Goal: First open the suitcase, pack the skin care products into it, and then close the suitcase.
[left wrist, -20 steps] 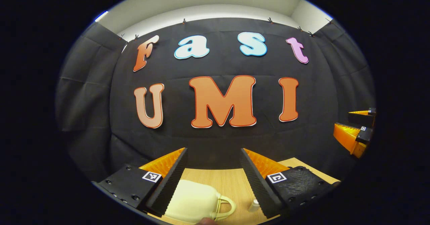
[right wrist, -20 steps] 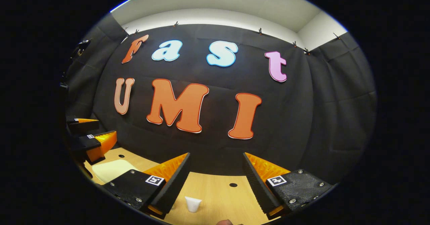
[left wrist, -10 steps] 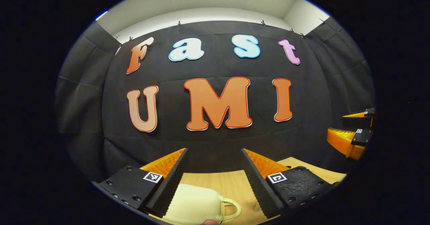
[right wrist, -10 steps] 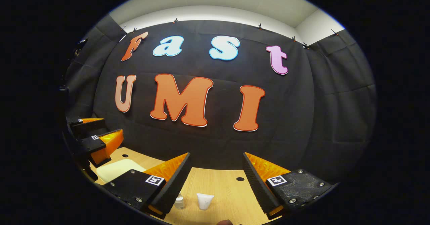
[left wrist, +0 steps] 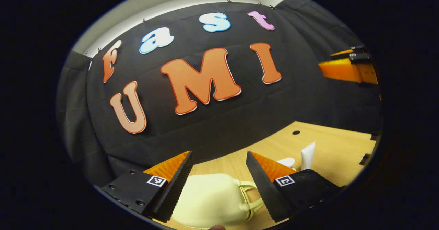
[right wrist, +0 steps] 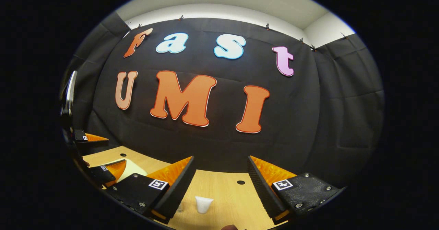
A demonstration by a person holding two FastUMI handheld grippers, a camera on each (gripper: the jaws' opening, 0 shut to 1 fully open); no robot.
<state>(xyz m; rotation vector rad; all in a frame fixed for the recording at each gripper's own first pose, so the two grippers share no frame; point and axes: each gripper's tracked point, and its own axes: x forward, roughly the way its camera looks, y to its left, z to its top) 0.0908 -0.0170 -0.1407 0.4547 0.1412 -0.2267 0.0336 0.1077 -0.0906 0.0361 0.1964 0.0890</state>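
My left claw [left wrist: 217,175] is spread wide and tipped toward the cream suitcase [left wrist: 211,200], a small soft-cornered case with a looped handle [left wrist: 248,197] at its 3 o'clock side, lying shut on the desk [left wrist: 339,147] at 6 o'clock in the left gripper view. My right claw [right wrist: 219,180] is also spread, grasping nothing, and hangs above a white tube [right wrist: 203,204] standing on its cap at 6 o'clock in the right gripper view.

The step in hand, as I judge it, is opening the case. To do it well I should bring one finger under the lid's edge near the handle, steady the shell with the other claw so it cannot skid, and lift in an arc around the hinge. Where the seam or the hinge runs I cannot tell.

In the left gripper view the tube [left wrist: 308,156] stands at 4 o'clock beside a small white item [left wrist: 286,162], well apart from the case. The desk is pale wood grain with round holes [right wrist: 240,182]; black cloth walls the booth, with a light ceiling strip at 12 o'clock.
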